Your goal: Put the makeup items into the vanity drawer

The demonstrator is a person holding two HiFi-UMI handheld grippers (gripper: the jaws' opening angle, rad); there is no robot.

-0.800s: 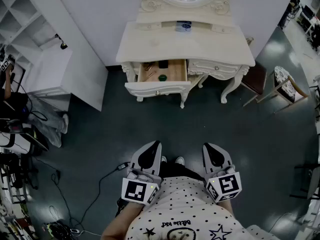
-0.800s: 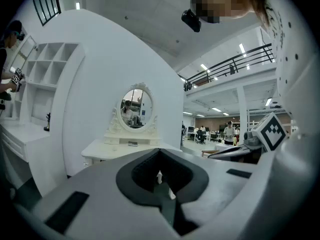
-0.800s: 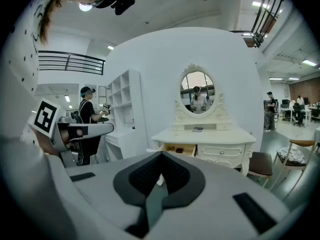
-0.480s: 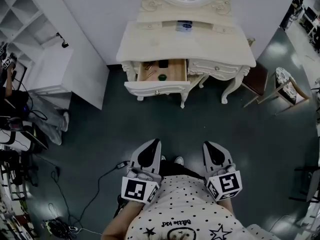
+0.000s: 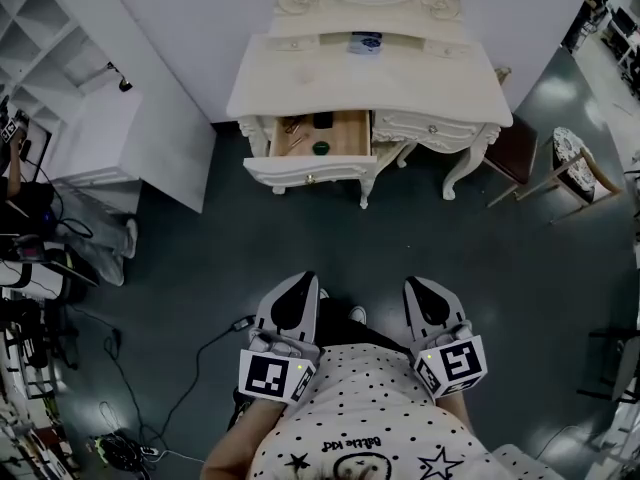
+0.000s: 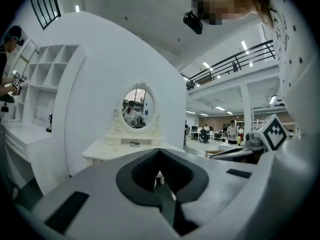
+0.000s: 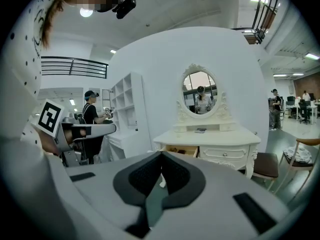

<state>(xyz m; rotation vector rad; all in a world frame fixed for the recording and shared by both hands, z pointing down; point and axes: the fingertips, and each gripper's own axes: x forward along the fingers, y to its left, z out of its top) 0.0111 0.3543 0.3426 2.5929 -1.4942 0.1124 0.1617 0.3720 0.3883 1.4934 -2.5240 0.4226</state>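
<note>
The cream vanity [image 5: 300, 88] stands at the top of the head view, with its left drawer [image 5: 310, 175] pulled open. Inside the drawer lie a round green item [image 5: 320, 148], a small black item [image 5: 322, 121] and a brownish item [image 5: 292, 128]. A small box [image 5: 365, 41] sits on the vanity's back shelf. My left gripper [image 5: 305, 282] and right gripper [image 5: 415, 286] are held low, close to the person's body and far from the vanity. Both are shut with nothing between the jaws. The right gripper view shows the vanity [image 7: 210, 136] and its open drawer [image 7: 181, 150] ahead.
A brown stool [image 5: 515, 153] and a wooden chair [image 5: 575, 168] stand right of the vanity. A white shelf unit [image 5: 90, 128] is at the left, with a person [image 5: 20, 198] beside it. Cables [image 5: 215, 353] trail on the dark floor near my left gripper.
The vanity sits slightly higher in the head view than before. Both grippers stay shut and empty in nearly the same place by the body.
</note>
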